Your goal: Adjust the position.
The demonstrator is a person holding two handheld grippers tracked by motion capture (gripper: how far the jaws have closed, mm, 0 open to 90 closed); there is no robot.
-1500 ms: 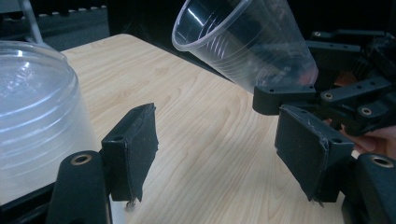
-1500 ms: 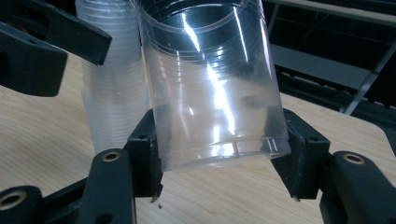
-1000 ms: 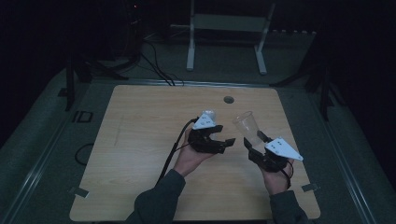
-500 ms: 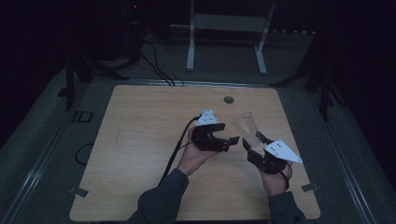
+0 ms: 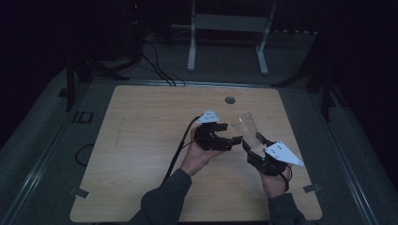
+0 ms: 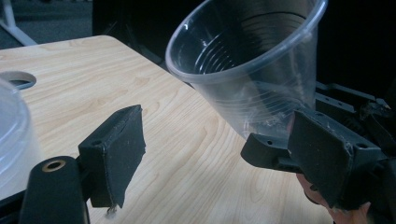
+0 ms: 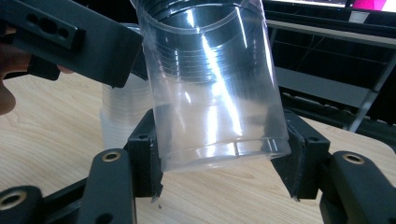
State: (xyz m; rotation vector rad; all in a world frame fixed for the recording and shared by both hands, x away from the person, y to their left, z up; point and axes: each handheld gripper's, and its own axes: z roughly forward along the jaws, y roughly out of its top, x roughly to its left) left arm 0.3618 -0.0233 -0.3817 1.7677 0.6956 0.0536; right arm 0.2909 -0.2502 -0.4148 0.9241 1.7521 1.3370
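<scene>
My right gripper (image 5: pixel 253 142) is shut on the base of a clear plastic cup (image 5: pixel 244 125), holding it tilted above the wooden table (image 5: pixel 141 140). In the right gripper view both pads (image 7: pixel 149 154) press on the cup (image 7: pixel 215 93) near its bottom. My left gripper (image 5: pixel 227 133) sits just left of the cup, its jaws having just been opening; they now stand wide apart. In the left gripper view the cup (image 6: pixel 247 70) hangs beyond the open pads (image 6: pixel 114 158), which do not press on it. One left jaw crosses the top left of the right gripper view.
A stack of clear cups (image 7: pixel 119 116) stands on the table behind the held cup, also at the left edge of the left gripper view. A round hole (image 5: pixel 229 100) lies near the table's far edge. A metal stand (image 5: pixel 225 23) and cables sit on the floor beyond.
The left gripper's jaws have spread apart beside the cup. The right gripper still holds the cup, shifted slightly.
</scene>
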